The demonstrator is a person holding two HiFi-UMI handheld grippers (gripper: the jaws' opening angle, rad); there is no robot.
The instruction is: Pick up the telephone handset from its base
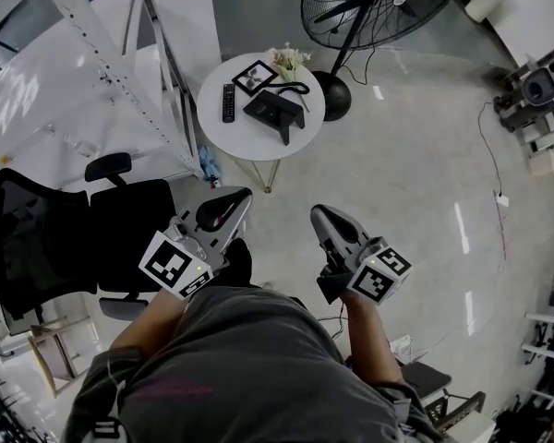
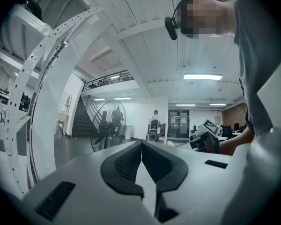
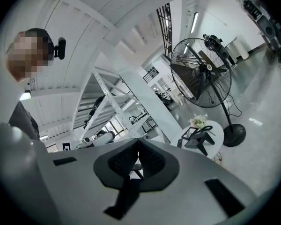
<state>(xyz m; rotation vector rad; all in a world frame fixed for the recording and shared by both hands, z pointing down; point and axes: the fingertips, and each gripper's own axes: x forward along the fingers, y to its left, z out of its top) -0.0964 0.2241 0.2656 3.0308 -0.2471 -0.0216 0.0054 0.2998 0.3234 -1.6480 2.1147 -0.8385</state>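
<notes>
Left tongs (image 1: pixel 234 196) and right tongs (image 1: pixel 319 213) pressed together; open floor (image 1: pixel 397 183) to table rim (image 1: pixel 231 150), telephone handset (image 1: pixel 270 109) seemingly cradled.

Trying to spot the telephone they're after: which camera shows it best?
The head view: the telephone lies clear from above on the round table. The right gripper view shows it small and distant; the left gripper view misses it.

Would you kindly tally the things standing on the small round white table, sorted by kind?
Remote control: 1
Picture frame: 1
Bunch of flowers: 1
Telephone: 1
Total on the round table: 4
</notes>
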